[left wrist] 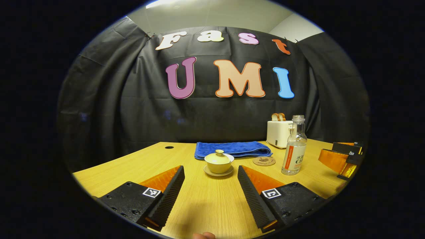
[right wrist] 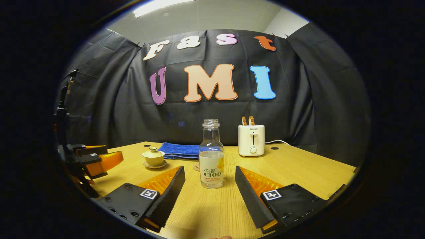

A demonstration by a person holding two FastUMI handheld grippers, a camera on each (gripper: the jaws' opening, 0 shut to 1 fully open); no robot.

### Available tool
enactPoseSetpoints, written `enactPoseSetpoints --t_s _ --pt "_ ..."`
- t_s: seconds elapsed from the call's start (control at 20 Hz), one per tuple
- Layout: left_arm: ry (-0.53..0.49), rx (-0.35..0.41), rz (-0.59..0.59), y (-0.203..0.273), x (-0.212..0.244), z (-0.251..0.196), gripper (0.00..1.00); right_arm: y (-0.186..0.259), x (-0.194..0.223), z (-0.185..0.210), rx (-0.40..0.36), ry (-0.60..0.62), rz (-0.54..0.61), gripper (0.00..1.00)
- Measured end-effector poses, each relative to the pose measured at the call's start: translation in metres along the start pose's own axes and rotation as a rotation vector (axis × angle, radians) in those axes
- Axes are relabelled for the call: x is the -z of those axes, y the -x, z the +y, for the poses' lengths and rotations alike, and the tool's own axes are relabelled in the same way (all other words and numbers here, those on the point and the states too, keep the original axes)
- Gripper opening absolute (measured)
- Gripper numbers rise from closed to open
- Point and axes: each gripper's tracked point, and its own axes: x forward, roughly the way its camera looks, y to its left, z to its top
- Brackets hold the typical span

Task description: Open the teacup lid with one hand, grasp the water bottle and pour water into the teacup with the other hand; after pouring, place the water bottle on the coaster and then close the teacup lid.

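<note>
Teacup, lid on, on its saucer at mid counter, ahead of the left gripper, jaws wide apart, holding nothing; coaster just beside it, bare; water bottle, uncapped, part full, upright ahead of the right gripper, likewise spread and empty; blue towel behind the cup; toaster at the black cloth wall, its cord trailing in the right gripper view
</note>
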Motion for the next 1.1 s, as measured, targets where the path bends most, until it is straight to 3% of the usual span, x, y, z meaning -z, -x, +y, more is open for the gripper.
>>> enactPoseSetpoints --t_s 0.05,0.15,0.35,0.5,0.75,1.1 --pt "0.002 0.020 -0.004 -0.013 -0.001 -0.003 0.94 0.000 0.000 0.000 0.000 0.000 0.000 0.98" --pt "0.000 0.025 0.002 -0.034 0.001 -0.005 0.94 0.001 0.000 0.000 0.000 0.000 0.000 0.93" --pt "-0.028 0.019 0.029 -0.075 0.005 -0.007 0.92 -0.001 0.000 0.001 -0.007 -0.001 0.001 0.98" --pt "-0.087 0.017 0.047 -0.110 0.007 -0.015 0.94 -0.002 0.001 -0.005 -0.001 0.003 -0.001 0.94" --pt "-0.076 0.020 0.119 -0.135 0.019 -0.013 0.95 -0.017 0.002 -0.035 0.062 0.004 0.004 0.94" --pt "-0.128 0.034 0.138 -0.150 0.021 -0.017 0.95 -0.020 0.004 -0.038 0.072 0.008 0.006 0.98"
